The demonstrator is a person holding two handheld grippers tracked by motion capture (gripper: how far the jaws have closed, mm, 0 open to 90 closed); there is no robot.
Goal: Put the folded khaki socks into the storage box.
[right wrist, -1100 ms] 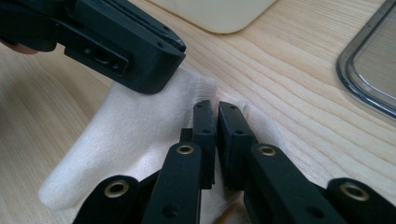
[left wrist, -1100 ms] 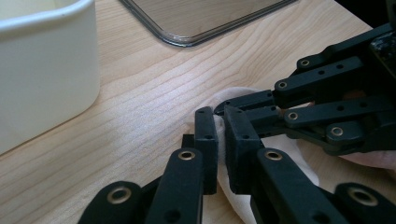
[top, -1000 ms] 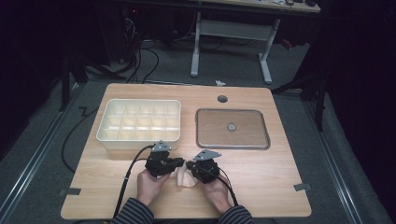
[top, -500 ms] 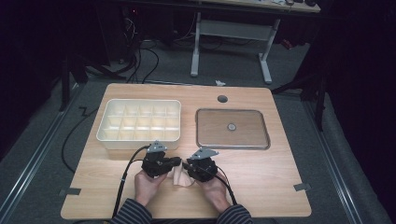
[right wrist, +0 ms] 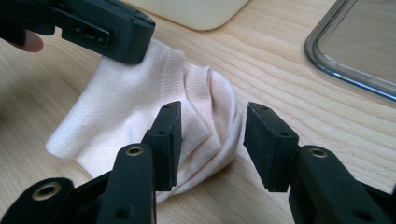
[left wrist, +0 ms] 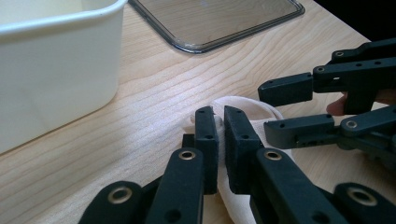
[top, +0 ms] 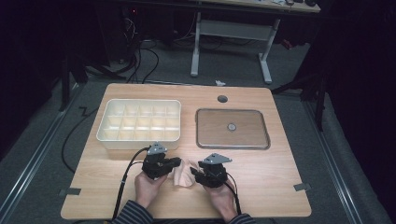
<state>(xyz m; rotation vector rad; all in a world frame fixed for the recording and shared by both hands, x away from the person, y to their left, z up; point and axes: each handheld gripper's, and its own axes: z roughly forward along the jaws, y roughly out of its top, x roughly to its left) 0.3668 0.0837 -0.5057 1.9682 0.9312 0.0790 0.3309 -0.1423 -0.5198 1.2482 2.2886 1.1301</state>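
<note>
A cream sock (top: pixel 183 173) lies crumpled on the wooden table (top: pixel 261 182) between my two grippers. My left gripper (top: pixel 176 163) is shut on a fold of the sock (left wrist: pixel 238 101), and cloth shows between its two pads (left wrist: pixel 205 135). Just to the right of the sock, my right gripper (top: pixel 196 173) is open. Its jaws have just been opening, and in the right gripper view (right wrist: pixel 212 121) they stand on either side of the sock's bunched end (right wrist: pixel 126 107) without pressing it. The left gripper (right wrist: pixel 133 51) rests on the sock's far edge there.
A cream compartment box (top: pixel 140 101) stands at the back left, close behind the left gripper (left wrist: pixel 218 116). A clear shallow tray (top: pixel 232 111) with a small round item in it lies at the back right. Both hands sit near the table's front edge.
My right gripper's jaws have opened and let go of the sock, and that hand has drawn slightly to the right. The left gripper has stayed put, still gripping the sock.
</note>
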